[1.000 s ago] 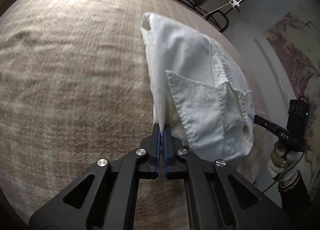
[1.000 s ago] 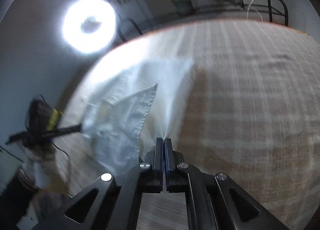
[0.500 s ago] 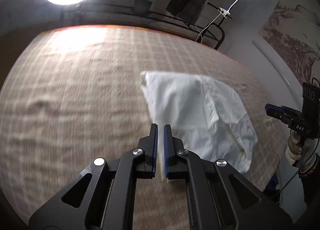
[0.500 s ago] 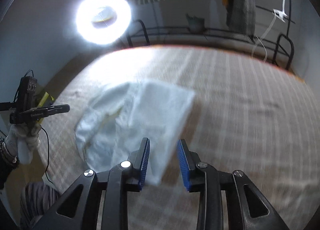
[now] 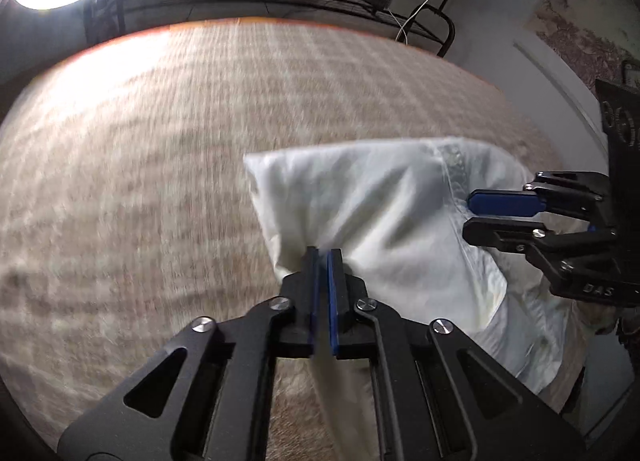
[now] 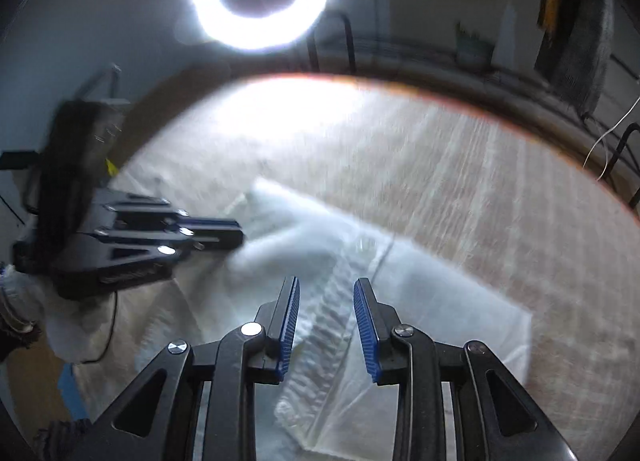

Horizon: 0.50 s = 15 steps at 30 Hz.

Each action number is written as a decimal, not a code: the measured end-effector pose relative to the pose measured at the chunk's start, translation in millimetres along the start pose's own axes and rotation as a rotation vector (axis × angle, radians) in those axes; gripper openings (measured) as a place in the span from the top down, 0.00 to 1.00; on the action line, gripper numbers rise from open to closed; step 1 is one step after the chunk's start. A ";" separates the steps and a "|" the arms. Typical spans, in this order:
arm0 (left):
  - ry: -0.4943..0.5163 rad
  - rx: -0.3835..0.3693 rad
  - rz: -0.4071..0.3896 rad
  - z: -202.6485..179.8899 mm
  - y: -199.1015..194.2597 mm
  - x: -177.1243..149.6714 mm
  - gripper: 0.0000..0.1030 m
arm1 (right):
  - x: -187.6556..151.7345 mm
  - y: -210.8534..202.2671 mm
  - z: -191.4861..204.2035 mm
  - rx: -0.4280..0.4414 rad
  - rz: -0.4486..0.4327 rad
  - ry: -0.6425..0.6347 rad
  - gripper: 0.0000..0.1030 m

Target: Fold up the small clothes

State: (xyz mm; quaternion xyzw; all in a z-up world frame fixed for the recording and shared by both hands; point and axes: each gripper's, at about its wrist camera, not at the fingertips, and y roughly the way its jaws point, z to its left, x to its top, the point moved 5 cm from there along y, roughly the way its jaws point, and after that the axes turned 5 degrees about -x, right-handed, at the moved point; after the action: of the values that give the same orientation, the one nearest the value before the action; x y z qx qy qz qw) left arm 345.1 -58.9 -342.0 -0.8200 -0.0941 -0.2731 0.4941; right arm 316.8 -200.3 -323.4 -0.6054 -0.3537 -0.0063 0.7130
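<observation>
The white garment (image 5: 384,229) is laid on the woven beige table surface (image 5: 140,181), to the right of centre in the left wrist view, with bare weave spread to the left and far side of it. It is seen bunched into a thick, doubled packet: a rounded fold runs along its far-left edge, a stitched seam crosses its right part, and a looser layer trails off toward the near right. In the right wrist view the same cloth (image 6: 440,301) is spread below the tool, a puckered band of stitching running toward the near edge.

The fold is judged partly made. The cloth has been doubled over, yet the layers are not squared and wrinkles are left, so smoothing and at least one more fold are thought to remain.

The left gripper (image 5: 322,257) is placed at the near-left corner of the packet, its blue pads almost pressed together with only a narrow slit between; pale cloth appears to run through that slit, so a thin layer is probably pinched, though blur keeps this uncertain. The right gripper (image 6: 326,293) is held spread wide above the stitched band, with nothing between its pads, and it is seen from the side at the far right of the left wrist view (image 5: 476,215).
</observation>
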 end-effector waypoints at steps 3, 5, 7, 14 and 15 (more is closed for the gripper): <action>-0.004 -0.031 0.006 6.0 -6.7 -4.9 0.98 | -20.8 18.3 3.7 0.002 0.043 -0.029 0.73; -0.033 -0.046 -0.003 11.3 -16.1 1.3 0.98 | -22.2 15.9 4.7 0.010 0.031 -0.023 0.73; -0.042 -0.038 -0.036 14.0 -27.1 10.7 0.98 | -19.9 5.5 1.5 0.055 0.018 -0.001 0.73; 0.037 -0.058 -0.079 -23.6 -25.2 48.3 0.98 | -0.8 -33.4 -38.3 0.060 -0.113 0.099 0.72; 0.068 -0.056 -0.063 -33.7 -15.7 52.6 0.98 | 2.6 -32.7 -40.5 0.054 -0.114 0.103 0.72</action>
State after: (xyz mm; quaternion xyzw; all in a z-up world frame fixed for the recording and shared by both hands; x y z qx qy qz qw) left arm 370.3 -86.2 -289.4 -0.8205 -0.0952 -0.3187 0.4649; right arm 324.5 -243.1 -294.6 -0.5636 -0.3506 -0.0683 0.7448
